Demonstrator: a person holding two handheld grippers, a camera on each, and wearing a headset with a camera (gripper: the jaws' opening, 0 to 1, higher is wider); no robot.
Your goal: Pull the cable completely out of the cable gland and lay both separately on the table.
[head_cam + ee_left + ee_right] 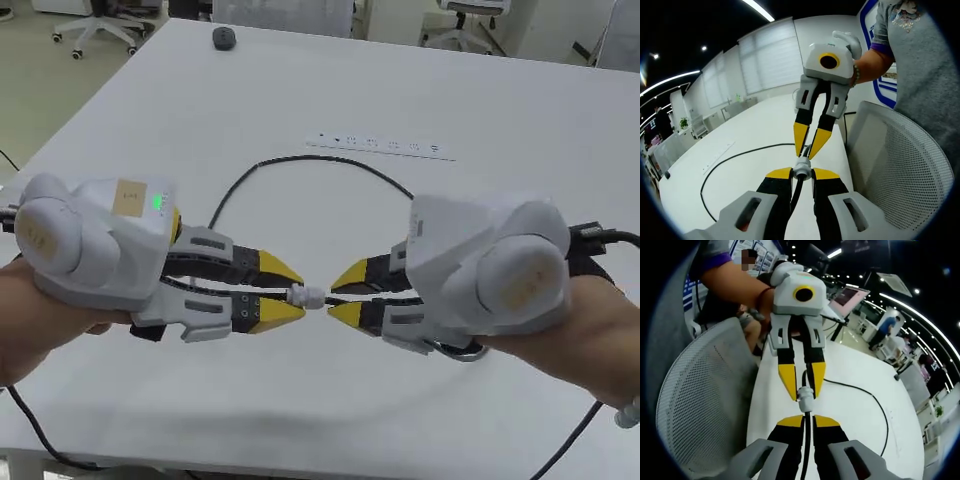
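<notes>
At 6 o'clock in the head view, nearest the camera, a person's 2 hands come in from 9 and 3 o'clock, each carrying a gripper, and the tips meet nose to nose above the white table (pixel 300 90). The left gripper (pixel 298 292), pointing toward 3 o'clock, has its yellow tips pressed onto the small white cable gland (pixel 308 297), which sits right at the mouth of the jaws. In the left gripper view the gland is wedged between that gripper's 2 tips, and black cable runs back down between the jaws toward 6 o'clock. The right gripper (pixel 332 298), pointing toward 9 o'clock, is just beside the gland, with its tips drawn in on the black cable (pixel 270 160) where it leaves the fitting. In the right gripper view the cable runs straight up the narrow gap between the jaws to the gland at 12 o'clock. The cable is threaded through the gland, and both are held off the table.

Beyond the grippers, toward 12 o'clock, the cable lies in a wide loop on the tabletop. Past the loop lies a long white strip (pixel 380 146). Farther off, at 11 o'clock, a dark mouse (pixel 224 38) sits near the far edge, with office chairs (pixel 95 25) behind it
</notes>
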